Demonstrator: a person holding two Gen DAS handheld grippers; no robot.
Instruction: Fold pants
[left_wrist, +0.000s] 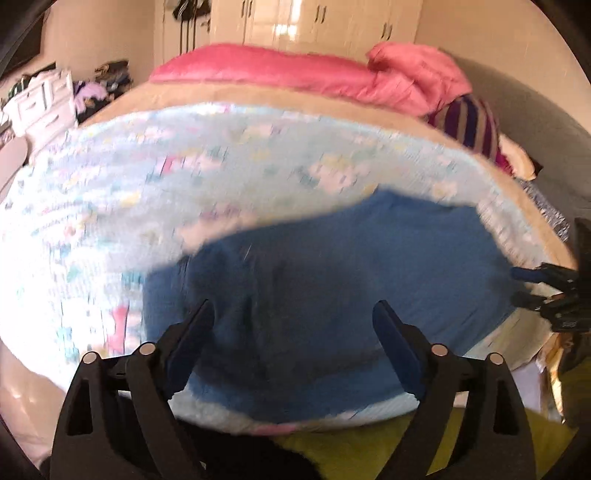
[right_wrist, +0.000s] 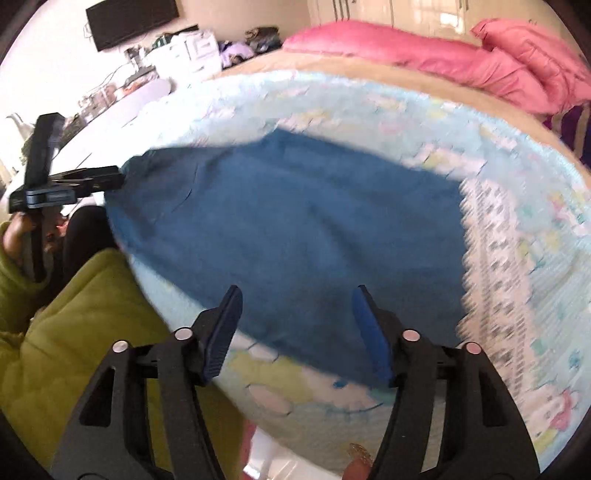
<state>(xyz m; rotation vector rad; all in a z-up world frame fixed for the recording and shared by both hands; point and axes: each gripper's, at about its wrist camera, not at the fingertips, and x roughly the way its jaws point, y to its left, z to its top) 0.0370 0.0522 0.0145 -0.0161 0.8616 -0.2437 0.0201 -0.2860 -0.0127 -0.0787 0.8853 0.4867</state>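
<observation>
we see the blue pants (left_wrist: 332, 266) lying spread flat on a pale blue patterned blanket (left_wrist: 184, 177) that covers the near part of the bed (left_wrist: 280, 96), with both pictures blurred. our left tongs (left_wrist: 293, 325) stand with their jaws wide apart just above the near edge of the pants, nothing caught between them, the blue pads clear of the cloth on either side. our right tongs (right_wrist: 297, 314) are likewise parted over the near edge of the same garment, and nothing is pinched there either. in the right wrist view the left tongs appear at the left side, close by the far corner of the pants, though the blur keeps us from saying whether they touch it. in the left wrist view the right tongs show at the right edge, beside the other end of the cloth. a pink quilt (right_wrist: 424, 55) is bunched along the far side of the bed, a striped cushion (left_wrist: 469, 125) lies near it, and yellow-green clothing (right_wrist: 74, 314) fills the lower left of the right view.
</observation>
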